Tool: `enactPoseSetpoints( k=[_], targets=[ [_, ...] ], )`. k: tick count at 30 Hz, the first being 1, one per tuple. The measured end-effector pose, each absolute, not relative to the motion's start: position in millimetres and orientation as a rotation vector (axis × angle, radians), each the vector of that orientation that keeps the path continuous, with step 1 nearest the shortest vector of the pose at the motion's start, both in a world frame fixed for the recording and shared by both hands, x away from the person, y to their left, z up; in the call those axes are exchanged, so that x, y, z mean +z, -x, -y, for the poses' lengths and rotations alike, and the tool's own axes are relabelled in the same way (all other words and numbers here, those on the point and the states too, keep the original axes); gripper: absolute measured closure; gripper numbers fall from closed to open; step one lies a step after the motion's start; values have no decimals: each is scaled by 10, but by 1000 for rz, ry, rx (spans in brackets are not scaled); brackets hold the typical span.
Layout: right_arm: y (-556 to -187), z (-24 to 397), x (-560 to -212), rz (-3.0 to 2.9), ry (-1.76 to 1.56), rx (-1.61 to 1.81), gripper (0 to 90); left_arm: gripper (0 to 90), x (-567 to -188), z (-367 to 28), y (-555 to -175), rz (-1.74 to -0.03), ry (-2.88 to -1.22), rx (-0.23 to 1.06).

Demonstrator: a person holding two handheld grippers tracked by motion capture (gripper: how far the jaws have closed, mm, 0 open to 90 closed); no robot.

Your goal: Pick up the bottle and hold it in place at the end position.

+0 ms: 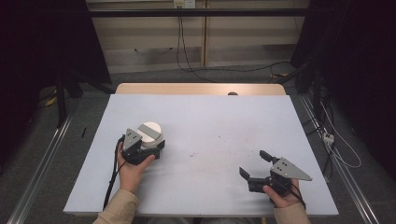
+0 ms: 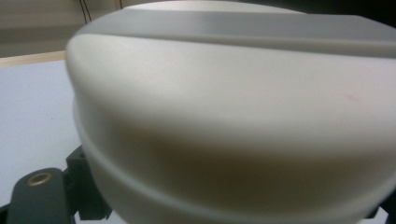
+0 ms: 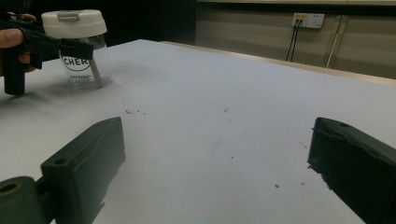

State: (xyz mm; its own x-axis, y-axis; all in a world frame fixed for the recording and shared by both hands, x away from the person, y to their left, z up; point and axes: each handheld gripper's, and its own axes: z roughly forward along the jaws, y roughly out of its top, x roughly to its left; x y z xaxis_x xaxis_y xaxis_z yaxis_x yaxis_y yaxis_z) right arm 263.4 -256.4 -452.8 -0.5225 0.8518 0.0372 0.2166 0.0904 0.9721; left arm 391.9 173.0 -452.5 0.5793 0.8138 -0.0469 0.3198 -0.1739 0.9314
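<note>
A clear glass jar (image 1: 150, 134) with a white lid and dark lettering stands upright on the left of the table. In the right gripper view the jar (image 3: 83, 63) is at the far left. My left gripper (image 1: 153, 143) reaches it from the near side, and its black jaws lie against the jar just under the lid (image 3: 74, 23). The white lid (image 2: 233, 116) looms close in the left gripper view. My right gripper (image 1: 253, 163) rests low at the front right, open, with bare table between its fingers (image 3: 88, 158).
A pale grey sheet (image 1: 201, 116) covers the table, with a few dark specks (image 3: 133, 112) near the middle. A wooden edge (image 1: 201, 88) runs along the far side. Cables (image 1: 187, 60) trail over the floor behind, and metal rails flank the table.
</note>
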Motion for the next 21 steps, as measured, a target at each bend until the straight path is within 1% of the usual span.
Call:
enactPoseSetpoints(
  k=[7, 9, 15, 21],
  targets=[
    [-2632, 2572, -4525, -1807, -1051, 1461, 33, 156, -4529, -1722, -3930, -932, -1748, 602],
    [-2633, 2574, -4524, -1805, -1049, 1463, 34, 177, -4527, -1726, -3930, -928, -1750, 608],
    [-2637, 2574, -4524, -1805, -1051, 1464, 34, 181, -4520, -1750, -3938, -932, -1734, 585],
    [-2637, 2579, -4522, -1801, -1052, 1465, 35, 183, -4468, -1748, -3921, -908, -1698, 594]
  ],
)
